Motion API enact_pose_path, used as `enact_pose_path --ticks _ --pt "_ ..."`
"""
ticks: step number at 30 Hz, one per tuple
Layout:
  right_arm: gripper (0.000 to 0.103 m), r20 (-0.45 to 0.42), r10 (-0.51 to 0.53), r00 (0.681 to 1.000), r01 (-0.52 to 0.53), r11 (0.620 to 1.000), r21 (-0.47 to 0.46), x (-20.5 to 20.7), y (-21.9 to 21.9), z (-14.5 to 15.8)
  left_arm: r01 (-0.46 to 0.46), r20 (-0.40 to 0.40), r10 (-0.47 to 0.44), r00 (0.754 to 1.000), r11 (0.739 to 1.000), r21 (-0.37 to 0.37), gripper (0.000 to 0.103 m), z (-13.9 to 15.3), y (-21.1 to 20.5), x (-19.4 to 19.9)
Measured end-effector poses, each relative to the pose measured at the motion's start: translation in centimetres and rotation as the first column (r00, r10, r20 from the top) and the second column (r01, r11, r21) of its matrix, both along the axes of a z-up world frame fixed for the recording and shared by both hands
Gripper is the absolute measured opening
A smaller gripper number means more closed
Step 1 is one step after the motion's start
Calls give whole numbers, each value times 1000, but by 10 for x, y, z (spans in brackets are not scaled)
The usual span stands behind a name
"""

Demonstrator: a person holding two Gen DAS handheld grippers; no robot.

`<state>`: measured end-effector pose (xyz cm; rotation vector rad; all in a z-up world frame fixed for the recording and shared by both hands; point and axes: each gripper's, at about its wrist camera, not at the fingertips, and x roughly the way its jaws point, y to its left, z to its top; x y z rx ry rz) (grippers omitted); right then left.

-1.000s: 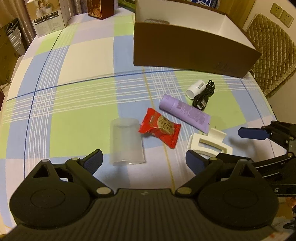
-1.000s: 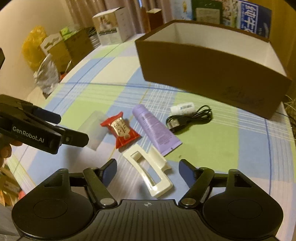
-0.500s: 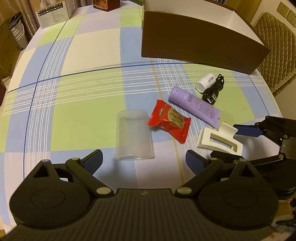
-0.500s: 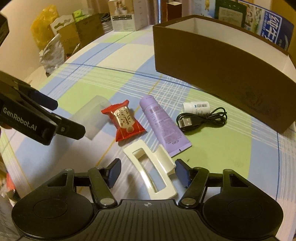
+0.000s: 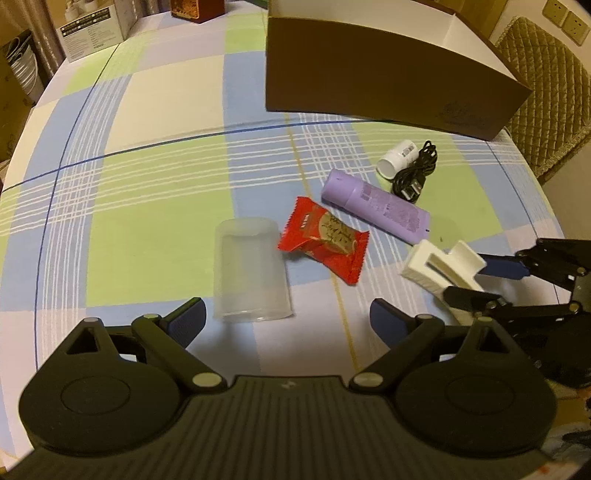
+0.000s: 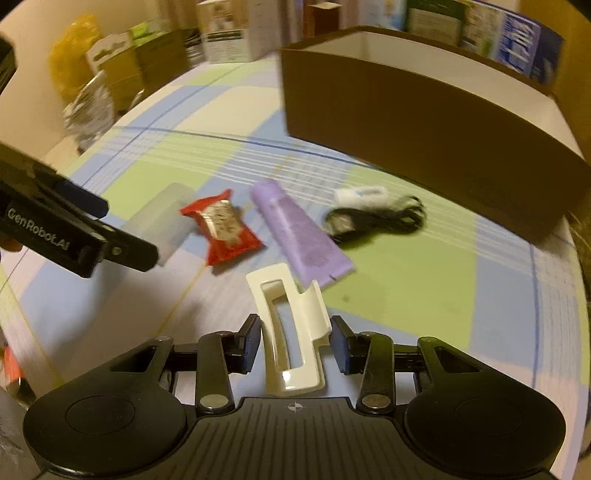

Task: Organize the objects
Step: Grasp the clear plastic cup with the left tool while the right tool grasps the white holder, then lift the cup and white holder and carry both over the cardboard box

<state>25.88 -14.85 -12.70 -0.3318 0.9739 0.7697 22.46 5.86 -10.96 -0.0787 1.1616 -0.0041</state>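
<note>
A white hair clip (image 6: 291, 332) lies on the checked tablecloth between the pads of my right gripper (image 6: 295, 343). Its jaws are closing and the pads touch the clip's two sides. In the left wrist view the clip (image 5: 439, 266) looks tipped up within the right gripper (image 5: 471, 280). My left gripper (image 5: 286, 314) is open, its fingers on either side of the near end of a clear plastic cup (image 5: 251, 273) that lies on its side. A red snack packet (image 5: 325, 240), a purple tube (image 5: 376, 208), a small white bottle (image 5: 397, 158) and a black USB cable (image 5: 415, 177) lie beyond.
A large brown cardboard box (image 5: 388, 81) with a white inside stands at the back of the table. A quilted chair (image 5: 546, 85) is at the right edge. Cartons (image 5: 96, 26) stand at the back left, more packages off the table's left side.
The right gripper's jaws have narrowed from wide apart onto the hair clip's sides, and the clip has tipped up. The left gripper stays open above the cup.
</note>
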Motion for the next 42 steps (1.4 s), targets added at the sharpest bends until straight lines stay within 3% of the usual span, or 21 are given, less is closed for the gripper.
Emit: enact_pose_path --ticks 10,17,23,29,34,39,41,42 --pt "37 -11 -252 968 252 968 2 24 -64 5 -16 -18 16 1000 1000 6 82 -20 17 20" --pt "37 7 -354 935 354 935 3 45 -92 6 -26 -42 27 999 1000 16 69 -37 26 35" --pt "38 8 -370 929 369 928 38 53 -103 8 -40 -28 40 999 999 10 48 -35 34 37" --pt "47 7 -339 941 339 940 37 61 -97 7 -91 -28 92 995 995 43 48 -32 43 25" --pt "49 16 -306 952 306 952 20 63 -90 5 -176 -37 178 983 982 65 48 -30 62 11" --pt "48 34 -274 961 275 961 -32 64 -84 -2 -216 -43 220 975 973 76 47 -29 72 1" --pt "38 39 -272 961 274 960 -51 64 -83 -4 -221 -42 224 974 973 73 47 -28 72 -1" --pt "38 35 -270 962 272 961 -49 63 -83 -5 -220 -41 223 974 973 69 47 -27 70 -2"
